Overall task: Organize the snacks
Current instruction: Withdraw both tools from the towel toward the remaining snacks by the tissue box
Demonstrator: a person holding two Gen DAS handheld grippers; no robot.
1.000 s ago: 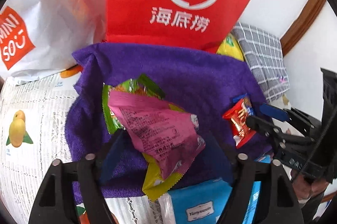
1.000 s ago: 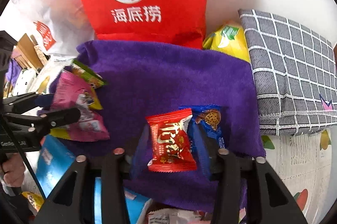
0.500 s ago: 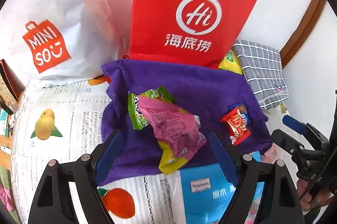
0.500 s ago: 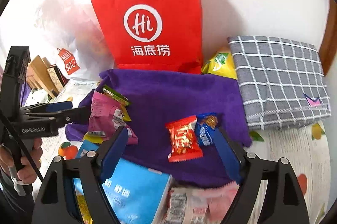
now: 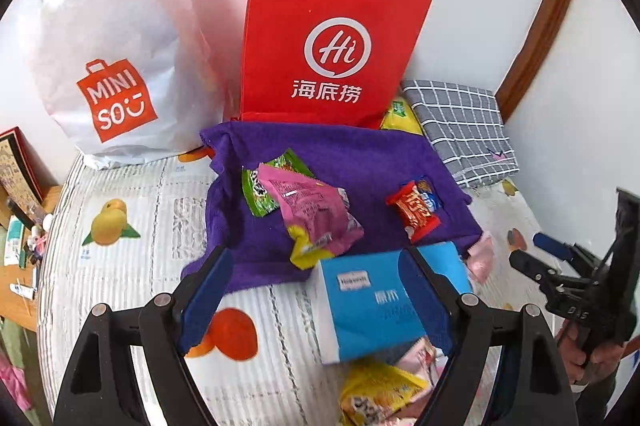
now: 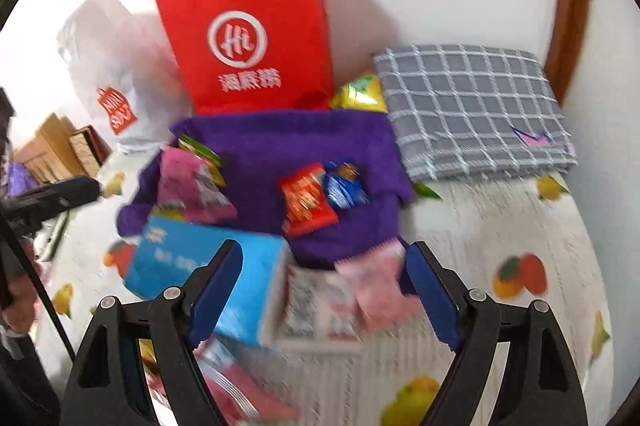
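Observation:
A purple towel (image 5: 360, 154) (image 6: 280, 138) lies on the fruit-print cover. On it lie a pink packet (image 5: 316, 210) (image 6: 192, 186) over a green packet (image 5: 260, 186), and a red packet (image 5: 416, 216) (image 6: 306, 200) beside a blue packet (image 5: 430, 192) (image 6: 344, 184). A blue box (image 5: 376, 302) (image 6: 208, 274) lies at the towel's near edge. My left gripper (image 5: 316, 302) is open and empty, held back above the box. My right gripper (image 6: 324, 290) is open and empty above pale pink packets (image 6: 376, 282).
A red paper bag (image 5: 328, 38) (image 6: 248, 34) and a white Miniso bag (image 5: 108, 66) (image 6: 116, 78) stand against the wall behind the towel. A grey checked cloth (image 5: 464, 130) (image 6: 472, 110) lies at the right, a yellow packet (image 5: 396, 114) beside it. More packets (image 5: 380, 394) lie near me.
Both grippers have opened, let go of their packets on the towel and pulled back and up. The pink packet and the red packet now lie on the towel.

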